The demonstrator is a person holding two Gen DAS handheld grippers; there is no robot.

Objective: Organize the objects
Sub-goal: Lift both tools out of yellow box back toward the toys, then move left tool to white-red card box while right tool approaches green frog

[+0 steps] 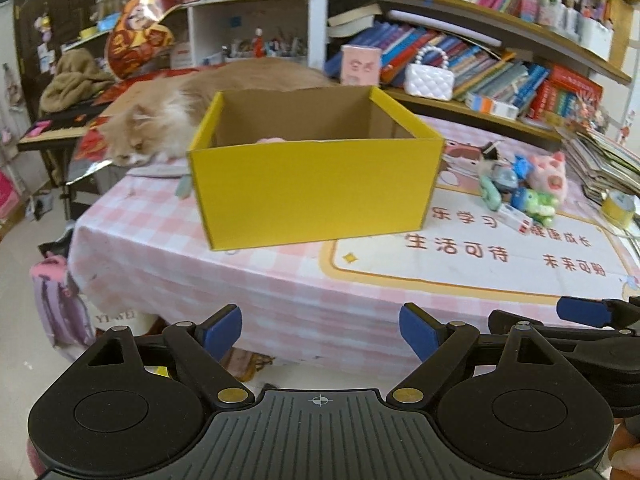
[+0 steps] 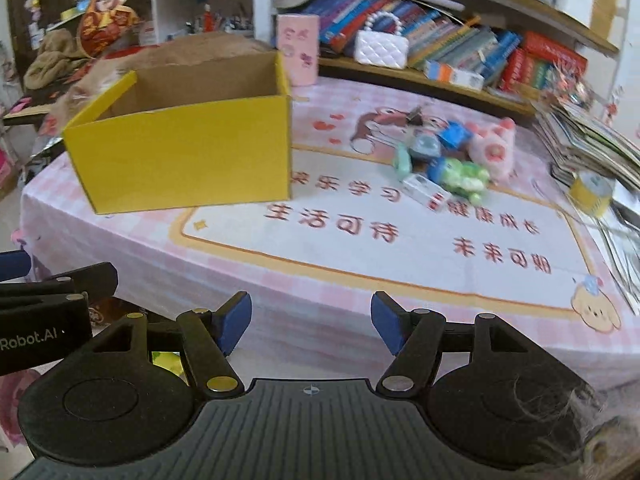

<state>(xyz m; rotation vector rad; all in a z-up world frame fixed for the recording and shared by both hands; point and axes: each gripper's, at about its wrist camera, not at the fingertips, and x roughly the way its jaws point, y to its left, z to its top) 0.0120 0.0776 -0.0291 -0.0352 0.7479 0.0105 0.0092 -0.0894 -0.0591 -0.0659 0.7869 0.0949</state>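
Note:
An open yellow cardboard box [image 1: 316, 192] [image 2: 180, 152] stands on the pink checked tablecloth [image 1: 160, 256] [image 2: 132, 248]; something pink [image 1: 272, 140] shows just above its front wall. To its right lies a pile of small toys [image 1: 516, 188] [image 2: 440, 156]: a pink pig plush [image 1: 552, 176] [image 2: 496, 148], a green figure [image 1: 540, 204] [image 2: 464, 174] and a small white carton [image 1: 514, 218] [image 2: 424, 190]. My left gripper [image 1: 320, 320] hovers open before the table's near edge, facing the box, nothing between its fingers. My right gripper [image 2: 311, 308] is open and empty too, beside it.
An orange and white cat [image 1: 160, 120] lies behind the box at the table's far left. A yellow tape roll [image 1: 618, 208] [image 2: 592, 192] and stacked books sit at the right. A white quilted purse [image 1: 428, 82] [image 2: 382, 50] and a pink carton [image 1: 360, 64] stand by the bookshelf.

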